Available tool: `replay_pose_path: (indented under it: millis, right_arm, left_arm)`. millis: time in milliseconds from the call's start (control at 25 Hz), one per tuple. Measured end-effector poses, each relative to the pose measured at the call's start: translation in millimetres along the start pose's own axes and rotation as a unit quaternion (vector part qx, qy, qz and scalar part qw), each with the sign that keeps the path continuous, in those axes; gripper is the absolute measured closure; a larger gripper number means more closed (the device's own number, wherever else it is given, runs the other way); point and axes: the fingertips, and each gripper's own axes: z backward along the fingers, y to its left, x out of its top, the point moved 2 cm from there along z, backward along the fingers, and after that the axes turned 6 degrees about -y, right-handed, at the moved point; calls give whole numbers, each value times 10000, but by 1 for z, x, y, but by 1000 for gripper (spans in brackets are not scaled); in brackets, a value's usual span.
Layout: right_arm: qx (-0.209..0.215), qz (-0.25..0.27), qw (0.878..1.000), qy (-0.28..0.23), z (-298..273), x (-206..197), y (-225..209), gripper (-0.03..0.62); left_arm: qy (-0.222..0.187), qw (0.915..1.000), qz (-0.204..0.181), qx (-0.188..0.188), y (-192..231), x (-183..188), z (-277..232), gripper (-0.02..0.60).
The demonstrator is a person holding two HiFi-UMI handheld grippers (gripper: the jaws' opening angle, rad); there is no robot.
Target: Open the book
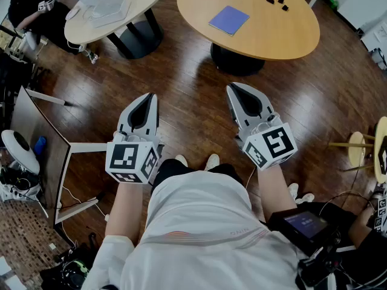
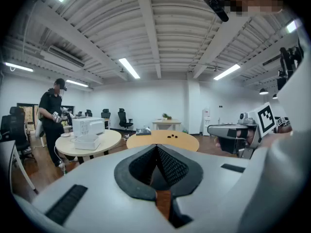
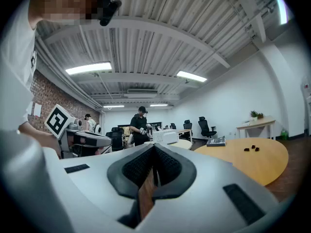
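Observation:
A thin blue-purple book [image 1: 228, 19] lies closed on the oval wooden table [image 1: 284, 35], well ahead of both grippers. My left gripper [image 1: 146, 98] and right gripper [image 1: 235, 88] hover side by side over the wooden floor, close to my body and short of the table. Both are shut with nothing between the jaws. In the left gripper view, the left gripper [image 2: 156, 147] points toward the table, where the book [image 2: 143, 130] shows as a small dark slab. In the right gripper view, the right gripper [image 3: 154, 147] is shut too, with the book [image 3: 216, 141] at the table's far edge.
Three small black pieces [image 1: 277, 3] sit on the oval table beyond the book. A second round table [image 1: 139, 5] at left carries a white box [image 1: 106, 6]. A monitor [image 1: 36, 139] stands at left, a stool [image 1: 358, 147] at right. A person [image 2: 52, 115] stands by the round table.

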Motion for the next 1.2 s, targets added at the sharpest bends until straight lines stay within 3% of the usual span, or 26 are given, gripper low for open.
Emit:
replay_pose_path:
  millis: [360, 720, 1200]
  right_arm:
    - [53, 65, 9999, 82, -11, -8, -10, 591]
    - [-299, 209, 9987, 350, -59, -19, -49, 591]
    - [-310, 288, 9974, 583, -219, -26, -48, 591]
  left_arm:
    - [-97, 10000, -12, 9, 3, -4, -20, 571]
    - [-252, 9992, 214, -240, 46, -4, -90, 571]
    - [-250, 9985, 466, -135, 200, -5, -157, 571]
